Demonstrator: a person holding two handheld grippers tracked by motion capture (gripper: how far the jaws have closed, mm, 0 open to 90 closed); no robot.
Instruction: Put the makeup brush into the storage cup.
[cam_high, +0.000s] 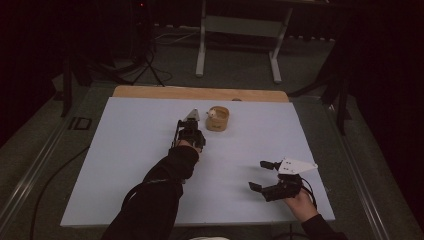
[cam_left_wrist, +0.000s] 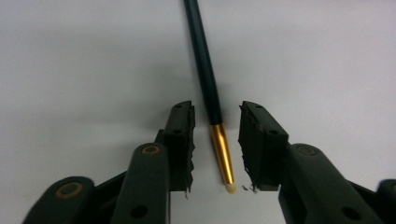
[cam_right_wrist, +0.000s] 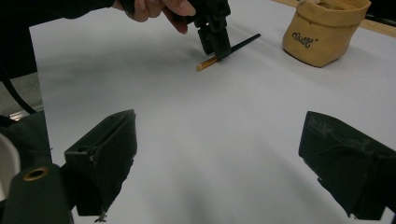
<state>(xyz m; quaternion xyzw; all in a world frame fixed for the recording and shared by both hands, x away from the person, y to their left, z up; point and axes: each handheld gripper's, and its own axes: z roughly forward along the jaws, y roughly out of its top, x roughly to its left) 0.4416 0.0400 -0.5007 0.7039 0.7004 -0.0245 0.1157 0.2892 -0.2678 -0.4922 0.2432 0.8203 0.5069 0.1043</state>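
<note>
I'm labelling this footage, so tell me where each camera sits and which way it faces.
High view: above the person's side, looking forward and down on the white table; both forearms, left tool, right tool.
Left gripper view: rides the left tool, looking down past its jaws at the pen between them, untouched.
Right gripper view: rides the right tool, looking across the table; its wide-apart jaws.
Shared: the right gripper view also shows that pen and, like the high view, the tan bag.
</note>
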